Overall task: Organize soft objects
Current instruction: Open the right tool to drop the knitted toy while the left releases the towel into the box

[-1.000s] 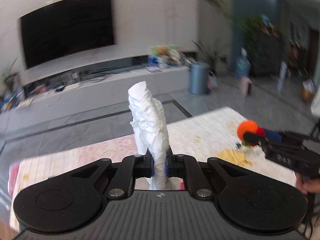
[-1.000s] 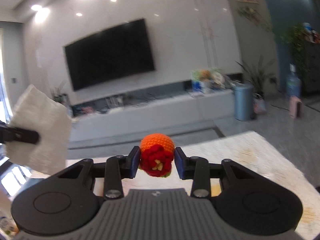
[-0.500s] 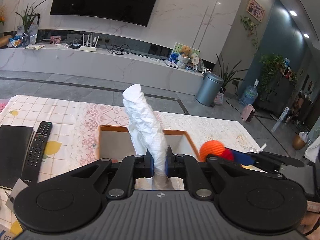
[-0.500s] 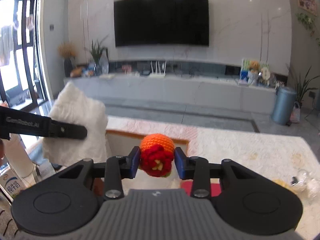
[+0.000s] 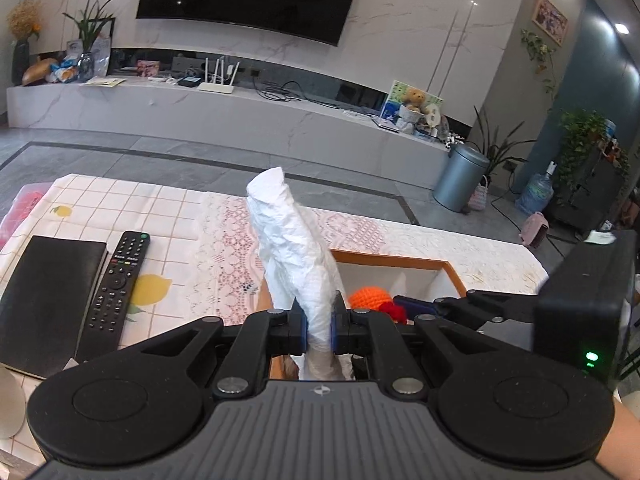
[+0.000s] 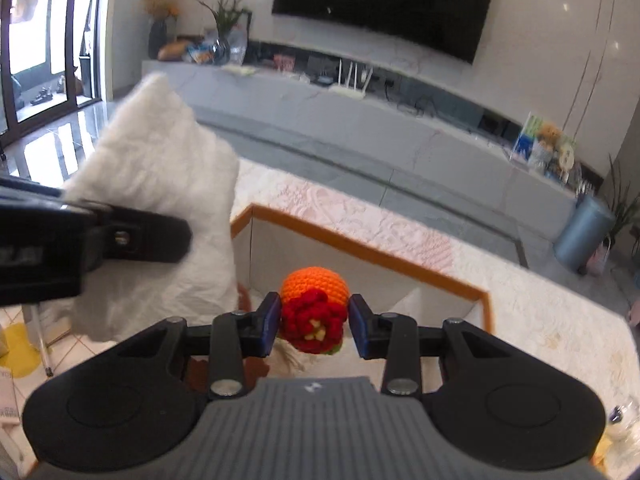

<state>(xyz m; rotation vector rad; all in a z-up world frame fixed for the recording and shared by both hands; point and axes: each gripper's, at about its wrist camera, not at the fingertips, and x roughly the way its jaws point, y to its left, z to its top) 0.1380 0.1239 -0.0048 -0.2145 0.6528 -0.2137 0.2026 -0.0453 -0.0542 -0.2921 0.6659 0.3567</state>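
My left gripper (image 5: 319,325) is shut on a white folded cloth (image 5: 292,248) that stands up from its fingers; the cloth also shows at the left of the right wrist view (image 6: 160,208). My right gripper (image 6: 314,322) is shut on an orange and red crocheted toy (image 6: 314,300), also seen in the left wrist view (image 5: 370,298). Both are held over an open box with an orange rim (image 6: 360,252) and white inside (image 5: 416,280) on the table.
A black remote (image 5: 116,288) and a black book (image 5: 44,300) lie on the lemon-print tablecloth (image 5: 168,216) to the left of the box. A lace cloth (image 6: 540,312) covers the table to the right. A TV bench and a bin stand far behind.
Both grippers have swung left and come down over the box, still holding the cloth and the toy. The box is now right below them.
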